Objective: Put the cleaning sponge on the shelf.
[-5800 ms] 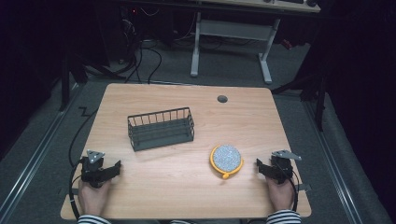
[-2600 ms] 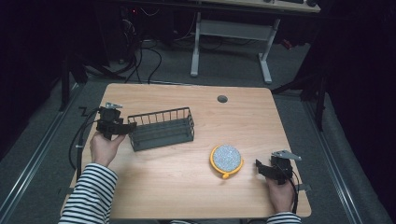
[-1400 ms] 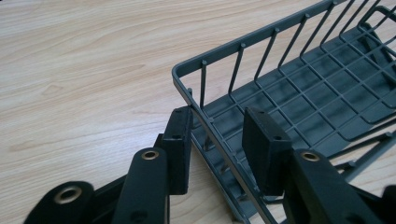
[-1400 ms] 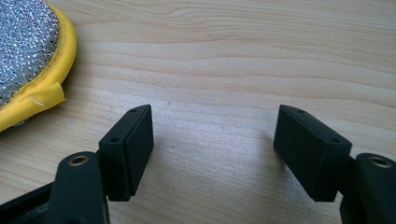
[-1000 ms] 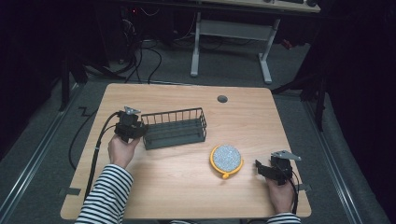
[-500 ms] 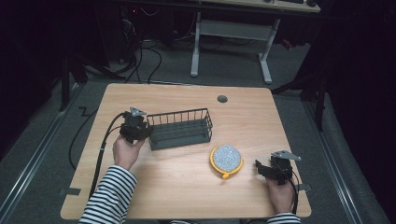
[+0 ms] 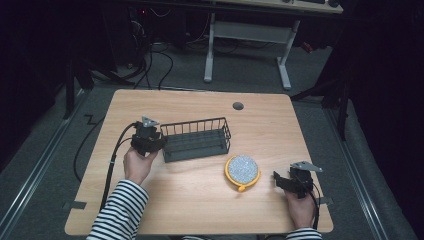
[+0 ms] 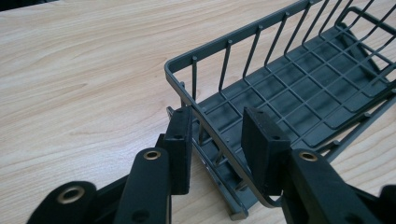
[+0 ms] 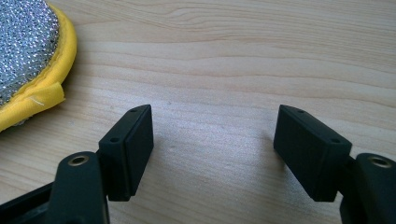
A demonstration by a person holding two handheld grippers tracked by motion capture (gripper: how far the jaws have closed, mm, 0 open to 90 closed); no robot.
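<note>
Wire basket, dark grey, standing near the middle of the desk, its long axis running roughly parallel to the desk's far edge; a round cable hole lies beyond it toward the far edge; a round scouring pad with yellow rim and silvery mesh face lies just beside the basket's right near corner, toward the near edge. Left gripper at the basket's left end; in the left gripper view its jaws straddle the top rim wire of the short end wall, one pad outside and one inside, pinched on that wire; the basket's floor grid and far walls stretch away beyond the pads. Right gripper resting near the desk's right near corner, well apart from the basket; its jaws spread wide over bare wood, holding nothing, the pad's yellow edge at upper left of the right gripper view. Step in hand, as judged: shifting the basket by its end wall. To do it well: keep the pinch firm and low on the rim, since a thin wire may slip or twist between flat pads; draw level with the desk so the far end neither lifts nor drags askew; steer clear of the scouring pad.
</note>
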